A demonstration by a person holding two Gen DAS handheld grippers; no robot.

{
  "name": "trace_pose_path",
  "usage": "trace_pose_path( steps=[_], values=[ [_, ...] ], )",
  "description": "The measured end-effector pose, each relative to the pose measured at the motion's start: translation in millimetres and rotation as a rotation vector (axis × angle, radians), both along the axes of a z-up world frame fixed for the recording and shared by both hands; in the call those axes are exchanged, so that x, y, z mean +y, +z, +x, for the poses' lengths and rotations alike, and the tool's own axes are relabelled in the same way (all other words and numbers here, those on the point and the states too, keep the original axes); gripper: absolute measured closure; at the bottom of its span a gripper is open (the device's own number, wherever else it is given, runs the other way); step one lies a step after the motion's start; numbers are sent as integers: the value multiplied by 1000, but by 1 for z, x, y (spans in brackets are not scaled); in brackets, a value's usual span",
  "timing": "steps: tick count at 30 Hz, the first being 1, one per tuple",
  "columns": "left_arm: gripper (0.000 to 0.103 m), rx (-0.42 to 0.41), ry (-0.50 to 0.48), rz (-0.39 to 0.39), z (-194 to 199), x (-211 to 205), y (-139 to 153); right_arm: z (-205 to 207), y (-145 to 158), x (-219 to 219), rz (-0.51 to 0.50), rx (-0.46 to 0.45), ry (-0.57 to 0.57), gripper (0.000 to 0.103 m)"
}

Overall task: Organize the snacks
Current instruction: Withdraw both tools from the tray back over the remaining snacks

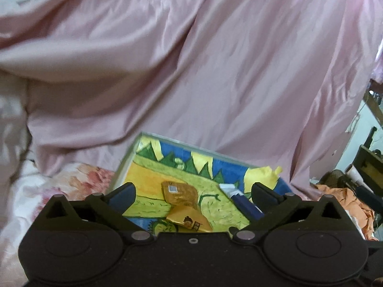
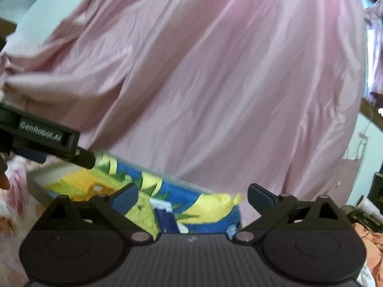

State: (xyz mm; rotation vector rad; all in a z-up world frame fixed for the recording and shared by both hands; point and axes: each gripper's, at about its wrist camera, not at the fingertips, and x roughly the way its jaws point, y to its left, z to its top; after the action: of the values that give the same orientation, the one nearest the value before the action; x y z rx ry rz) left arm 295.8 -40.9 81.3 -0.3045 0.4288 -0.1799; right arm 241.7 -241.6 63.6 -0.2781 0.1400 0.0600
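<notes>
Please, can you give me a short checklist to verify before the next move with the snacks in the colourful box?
1. Left gripper open and empty: ok.
2. Right gripper open and empty: ok.
3. Golden packets lie inside the colourful box: ok.
4. Blue and white packet inside the box: ok.
5. More snacks waiting outside the box: cannot tell.
6. Pink cloth stays off the box: ok.
</notes>
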Motion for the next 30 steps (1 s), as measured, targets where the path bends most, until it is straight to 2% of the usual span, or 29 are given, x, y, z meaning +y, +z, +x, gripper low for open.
trace_pose_path(
  steps=[6, 12, 23, 30],
  values=[
    [1, -79, -16, 36, -51, 5, 20, -46, 22, -9, 77, -97, 6, 0],
    [1, -115, -34, 58, -99, 10, 25, -88, 26, -13, 103, -131, 7, 0],
    [1, -62, -39, 68, -165, 20, 3, -153, 11, -11, 132, -90, -4, 0],
    [1, 12, -11, 57, -196, 34, -22, -183, -8, 1, 141, -17, -1, 0]
  ],
)
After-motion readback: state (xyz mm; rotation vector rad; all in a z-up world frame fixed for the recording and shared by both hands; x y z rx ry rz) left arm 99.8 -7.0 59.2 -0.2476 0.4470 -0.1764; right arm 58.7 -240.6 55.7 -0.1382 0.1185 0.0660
